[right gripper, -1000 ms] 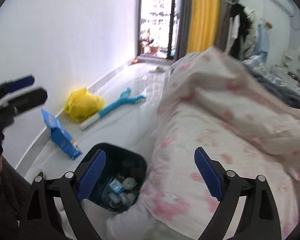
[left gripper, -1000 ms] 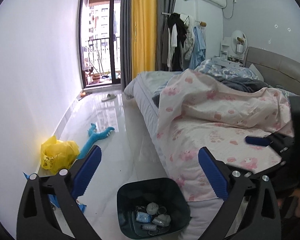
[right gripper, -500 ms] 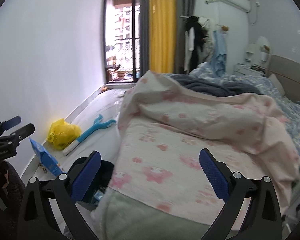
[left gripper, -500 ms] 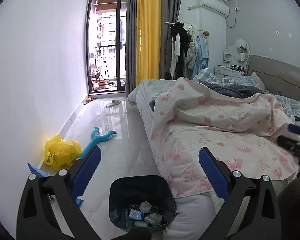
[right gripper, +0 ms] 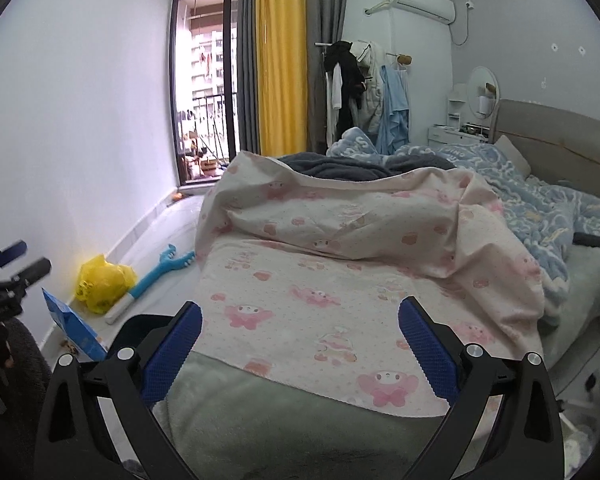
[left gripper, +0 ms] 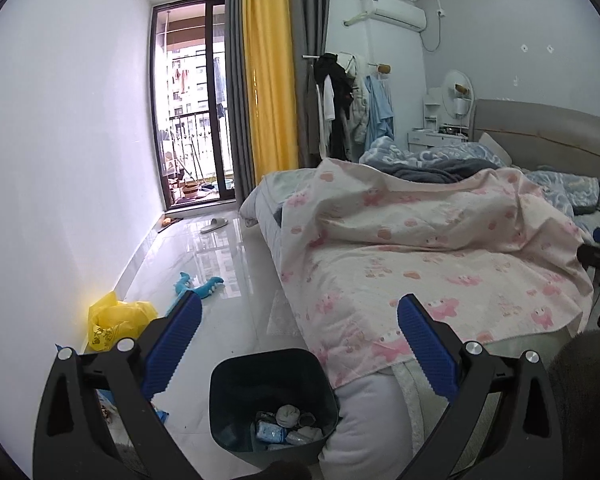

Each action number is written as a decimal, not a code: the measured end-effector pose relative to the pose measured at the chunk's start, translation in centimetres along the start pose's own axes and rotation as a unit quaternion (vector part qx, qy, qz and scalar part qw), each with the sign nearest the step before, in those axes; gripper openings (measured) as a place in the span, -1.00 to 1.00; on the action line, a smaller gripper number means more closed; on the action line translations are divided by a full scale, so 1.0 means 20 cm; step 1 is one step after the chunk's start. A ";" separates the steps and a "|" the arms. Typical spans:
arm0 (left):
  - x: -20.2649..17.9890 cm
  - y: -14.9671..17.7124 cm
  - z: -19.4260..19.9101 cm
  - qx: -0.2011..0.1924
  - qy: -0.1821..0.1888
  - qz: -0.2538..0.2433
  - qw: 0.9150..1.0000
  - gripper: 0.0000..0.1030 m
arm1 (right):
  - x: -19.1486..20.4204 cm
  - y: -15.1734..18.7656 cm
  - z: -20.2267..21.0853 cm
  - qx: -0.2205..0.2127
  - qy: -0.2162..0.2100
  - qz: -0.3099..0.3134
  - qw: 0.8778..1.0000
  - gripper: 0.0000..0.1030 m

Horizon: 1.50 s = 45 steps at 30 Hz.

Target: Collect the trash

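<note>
Left wrist view looks down on the dark bin, which stands on the white floor right against the foot corner of the bed, with crumpled wrappers and wads already lying in its bottom. The left gripper hangs just above the bin with its jaws spread wide and nothing between them. The right gripper is off to the bed side of the bin, over the pink printed quilt, its jaws likewise wide apart and empty; only the bin's rim shows behind its left finger. Judged from this, one drop into the bin looks finished and the step in hand is the search for the next piece of trash. Candidates lie on the floor beyond the bin, toward the wall: a yellow plastic bag well past it, a blue packet just beside it on the wall side, and a blue toy farther up the floor, which may not be trash at all. The next move calls for swinging one gripper down and across from the bin toward the blue packet or the bag, keeping the jaws open until they straddle the thin, yielding material, then pinching a fold rather than the whole bulk.
</note>
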State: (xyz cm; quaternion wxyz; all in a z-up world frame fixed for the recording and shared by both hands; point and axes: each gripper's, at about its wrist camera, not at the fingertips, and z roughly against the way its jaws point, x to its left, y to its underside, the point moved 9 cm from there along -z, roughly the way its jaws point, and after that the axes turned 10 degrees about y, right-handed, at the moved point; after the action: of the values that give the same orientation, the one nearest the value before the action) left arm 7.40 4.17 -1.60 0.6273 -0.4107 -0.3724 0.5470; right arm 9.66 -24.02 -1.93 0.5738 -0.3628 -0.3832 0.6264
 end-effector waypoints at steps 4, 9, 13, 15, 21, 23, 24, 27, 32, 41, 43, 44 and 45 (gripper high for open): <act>-0.03 0.02 0.01 0.002 0.001 -0.007 1.000 0.94 | 0.02 0.01 0.01 -0.002 -0.029 -0.005 1.000 0.93; -0.04 0.04 -0.01 0.005 0.001 -0.005 1.000 0.94 | 0.09 0.01 0.02 -0.008 -0.050 0.011 0.999 0.93; -0.03 0.06 -0.02 0.012 -0.007 0.001 1.000 0.94 | 0.13 0.03 0.02 -0.006 -0.052 0.025 0.998 0.93; -0.02 0.07 -0.02 0.013 -0.011 0.003 1.000 0.94 | 0.14 0.03 0.02 -0.005 -0.054 0.029 0.998 0.93; -0.01 0.07 -0.02 0.012 -0.011 0.004 1.000 0.94 | 0.12 0.03 0.01 -0.002 -0.062 0.018 0.998 0.93; -0.01 0.07 -0.02 0.012 -0.011 0.005 1.000 0.94 | 0.12 0.03 0.01 -0.001 -0.064 0.012 0.998 0.93; -0.01 0.07 -0.02 0.012 -0.010 0.005 1.000 0.94 | 0.12 0.03 0.01 -0.001 -0.064 0.011 0.998 0.93; -0.01 0.07 -0.02 0.013 -0.011 0.005 1.000 0.94 | 0.11 0.03 0.01 -0.001 -0.065 0.009 0.998 0.93; -0.01 0.07 -0.02 0.012 -0.011 0.005 1.000 0.94 | 0.12 0.03 0.01 -0.001 -0.064 0.010 0.998 0.93; -0.01 0.07 -0.02 0.013 -0.011 0.005 1.000 0.94 | 0.12 0.03 0.01 -0.001 -0.065 0.008 0.998 0.93; -0.01 0.07 -0.02 0.013 -0.011 0.005 1.000 0.94 | 0.12 0.03 0.01 -0.001 -0.065 0.009 0.998 0.93; -0.01 0.07 -0.02 0.013 -0.011 0.006 1.000 0.94 | 0.12 0.03 0.01 -0.001 -0.064 0.009 0.998 0.93; -0.01 0.07 -0.02 0.013 -0.011 0.006 1.000 0.94 | 0.12 0.03 0.01 -0.001 -0.064 0.009 0.998 0.93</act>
State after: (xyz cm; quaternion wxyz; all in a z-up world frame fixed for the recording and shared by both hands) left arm 7.24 4.08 -2.98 0.6253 -0.3985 -0.3696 0.5600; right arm 9.01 -21.72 -2.44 0.5419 -0.3257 -0.4164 0.6534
